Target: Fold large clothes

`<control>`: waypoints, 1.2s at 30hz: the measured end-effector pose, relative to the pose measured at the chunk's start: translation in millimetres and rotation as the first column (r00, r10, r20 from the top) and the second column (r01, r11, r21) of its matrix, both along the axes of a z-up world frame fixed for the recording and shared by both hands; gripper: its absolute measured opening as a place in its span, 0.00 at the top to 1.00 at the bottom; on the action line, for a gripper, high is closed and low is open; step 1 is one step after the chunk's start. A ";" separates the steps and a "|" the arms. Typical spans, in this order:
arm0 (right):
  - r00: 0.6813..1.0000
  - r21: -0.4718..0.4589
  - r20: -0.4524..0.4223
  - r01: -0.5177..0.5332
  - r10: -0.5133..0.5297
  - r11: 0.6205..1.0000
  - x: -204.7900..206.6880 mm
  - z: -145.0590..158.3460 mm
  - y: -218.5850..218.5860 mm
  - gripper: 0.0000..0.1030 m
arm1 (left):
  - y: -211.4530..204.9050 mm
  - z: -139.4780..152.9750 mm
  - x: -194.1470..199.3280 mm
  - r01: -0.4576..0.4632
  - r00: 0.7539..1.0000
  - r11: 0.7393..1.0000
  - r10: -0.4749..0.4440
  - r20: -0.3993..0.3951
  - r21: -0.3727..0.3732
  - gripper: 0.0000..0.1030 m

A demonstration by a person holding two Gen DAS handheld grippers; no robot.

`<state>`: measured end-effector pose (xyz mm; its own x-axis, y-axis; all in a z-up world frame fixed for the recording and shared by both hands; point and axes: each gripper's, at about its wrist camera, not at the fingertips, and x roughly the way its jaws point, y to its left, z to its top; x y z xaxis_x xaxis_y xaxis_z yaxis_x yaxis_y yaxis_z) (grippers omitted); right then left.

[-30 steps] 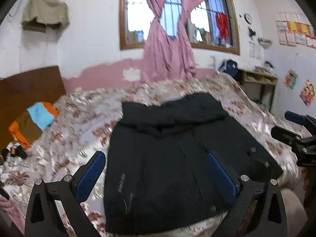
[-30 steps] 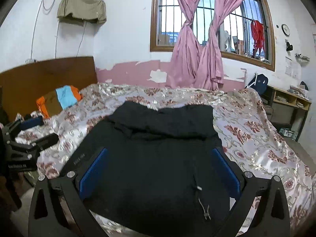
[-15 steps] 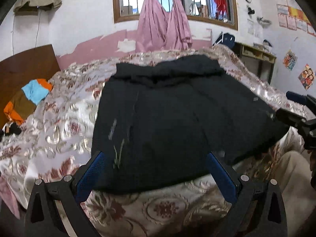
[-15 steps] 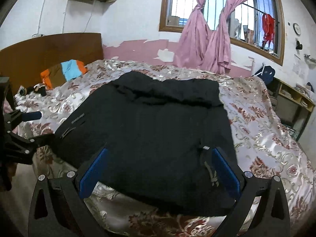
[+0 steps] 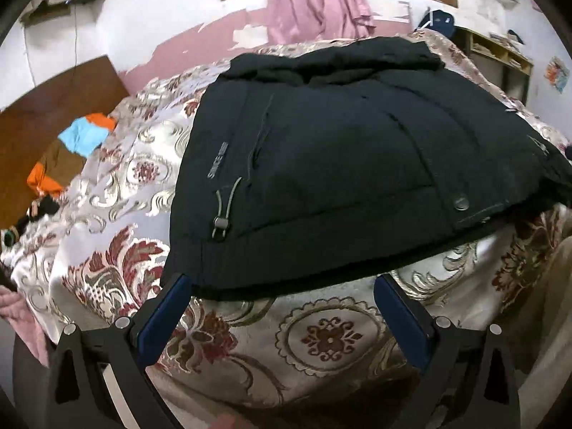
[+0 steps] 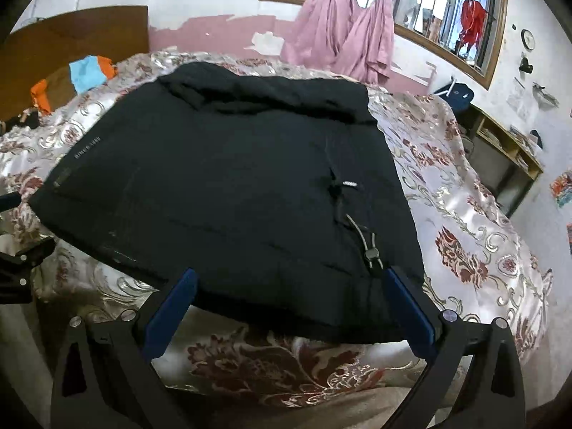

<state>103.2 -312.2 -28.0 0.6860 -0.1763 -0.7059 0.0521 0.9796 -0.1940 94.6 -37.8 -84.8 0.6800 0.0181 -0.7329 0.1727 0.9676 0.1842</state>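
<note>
Lowered since a second ago from a raised view over the bed (image 5: 107,257) to the near hem of the black jacket (image 5: 339,164), left tongs (image 5: 282,293) now spread wide at the jacket's left hem corner, gripping nothing. Likewise brought down, right tongs (image 6: 289,286) gaping at the jacket's right hem corner, beside the drawcord toggle (image 6: 371,254), hem between the fingers but unclamped. Jacket flat on the bed; judged ready for pinching both corners and folding toward the collar.

Black jacket (image 6: 221,193) flat on floral bedspread (image 6: 475,236), right gripper (image 6: 286,307) jaws spread at its near hem.
</note>
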 end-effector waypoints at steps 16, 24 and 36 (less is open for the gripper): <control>0.975 -0.255 -0.211 -0.124 0.070 0.959 11.5 -34.3 50.0 0.02 | -6.4 -22.3 7.1 0.014 0.995 0.999 -0.010 -0.098 0.042 0.00; 0.983 -0.354 -0.135 -0.165 0.124 0.920 15.0 -29.2 64.1 0.02 | 1.2 -15.8 8.5 -0.040 0.998 0.999 0.041 -0.042 0.031 0.00; 0.986 -0.315 -0.086 -0.166 0.145 0.934 22.3 -28.5 49.4 0.02 | 22.1 -20.2 11.9 -0.074 0.993 0.995 0.067 -0.102 -0.070 0.00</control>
<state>125.5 -262.8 -56.5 0.6807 -0.2944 -0.6708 -0.1175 0.8599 -0.4967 106.5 -15.7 -105.0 0.6030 0.0066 -0.7977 0.1177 0.9883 0.0972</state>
